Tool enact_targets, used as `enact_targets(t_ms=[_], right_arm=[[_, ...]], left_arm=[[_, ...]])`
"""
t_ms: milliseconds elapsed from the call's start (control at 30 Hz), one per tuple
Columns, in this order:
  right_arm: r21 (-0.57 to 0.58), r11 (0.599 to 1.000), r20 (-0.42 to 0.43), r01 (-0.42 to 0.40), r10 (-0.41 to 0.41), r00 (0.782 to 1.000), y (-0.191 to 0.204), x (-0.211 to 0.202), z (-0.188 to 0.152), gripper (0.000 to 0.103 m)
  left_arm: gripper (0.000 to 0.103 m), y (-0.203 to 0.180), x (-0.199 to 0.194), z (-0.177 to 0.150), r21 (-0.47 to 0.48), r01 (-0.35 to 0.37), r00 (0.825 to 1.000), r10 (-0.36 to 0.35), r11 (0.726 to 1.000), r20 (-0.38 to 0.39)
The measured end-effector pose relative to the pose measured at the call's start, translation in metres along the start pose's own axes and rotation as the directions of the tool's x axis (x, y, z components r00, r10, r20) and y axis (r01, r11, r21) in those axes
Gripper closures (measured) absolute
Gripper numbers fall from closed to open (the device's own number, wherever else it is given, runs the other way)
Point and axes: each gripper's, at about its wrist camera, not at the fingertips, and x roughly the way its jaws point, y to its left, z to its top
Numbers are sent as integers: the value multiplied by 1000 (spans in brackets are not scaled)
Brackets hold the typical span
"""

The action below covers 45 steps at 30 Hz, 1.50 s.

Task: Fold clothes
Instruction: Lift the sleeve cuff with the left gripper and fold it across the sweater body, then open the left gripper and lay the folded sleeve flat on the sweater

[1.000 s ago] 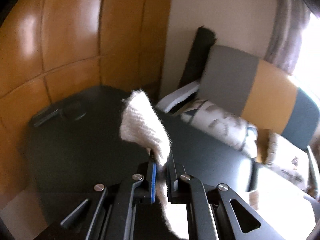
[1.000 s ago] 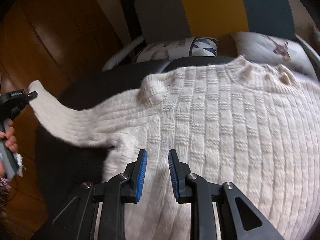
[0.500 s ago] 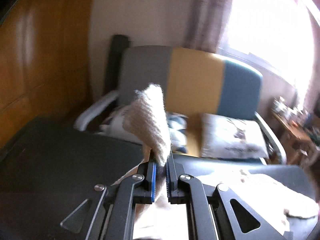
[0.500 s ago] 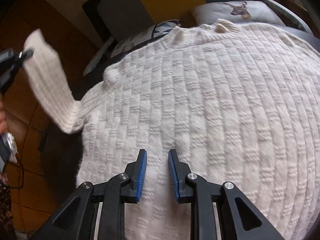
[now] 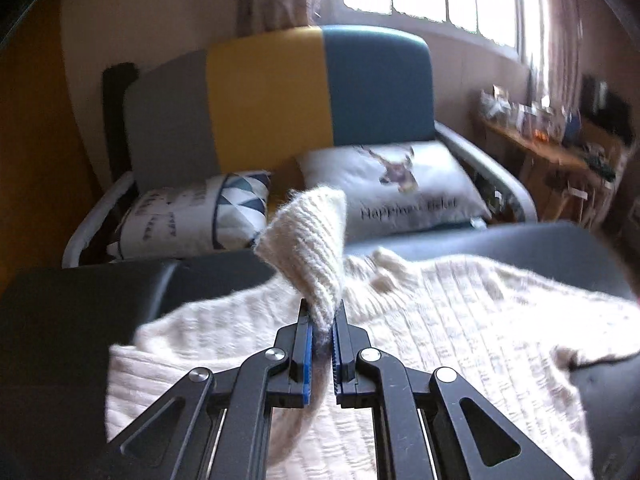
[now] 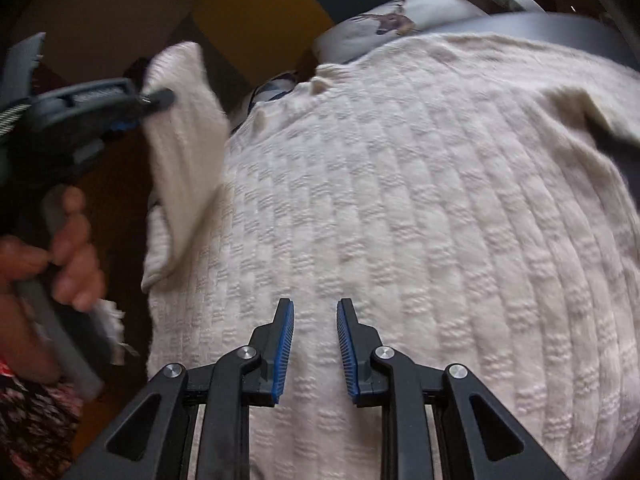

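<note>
Plainly, the left gripper (image 5: 321, 322) pinches the sweater's sleeve cuff (image 5: 308, 248), which rises beyond its fingertips and hides their tips. The right gripper (image 6: 315, 308) hovers parted, empty, over the cream sweater (image 6: 420, 220), whose hem is cut off.

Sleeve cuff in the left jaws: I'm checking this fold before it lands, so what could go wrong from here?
1. The left gripper pinches only the tip of the sleeve cuff; the knit could slip out mid-swing.
2. The right gripper hovers with its jaws apart, holding nothing, so the sweater body may drag or bunch as the sleeve pulls across.
3. The sleeve looks twisted near the shoulder and might land creased.
</note>
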Motion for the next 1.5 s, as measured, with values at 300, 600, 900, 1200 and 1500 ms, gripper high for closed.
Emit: enact_targets(t_ms=[300, 600, 900, 1200, 1500], right_arm=[[5, 1000, 10, -24, 24, 1000, -7, -6, 0, 81], [12, 1000, 62, -21, 20, 998, -13, -14, 16, 81], [131, 987, 74, -89, 80, 994, -32, 14, 75, 76], [215, 971, 41, -103, 96, 994, -27, 62, 112, 84], [-72, 979, 185, 189, -173, 967, 10, 29, 132, 96]], left_arm=[[93, -36, 47, -32, 116, -21, 998, 28, 993, -64], [22, -15, 9, -49, 98, 184, 983, -181, 978, -43], [12, 131, -30, -111, -309, 119, 991, -130, 943, -13], [13, 189, -12, -158, -556, 52, 994, -96, 830, -50], [15, 195, -8, -165, -586, 3, 998, -42, 810, -52]])
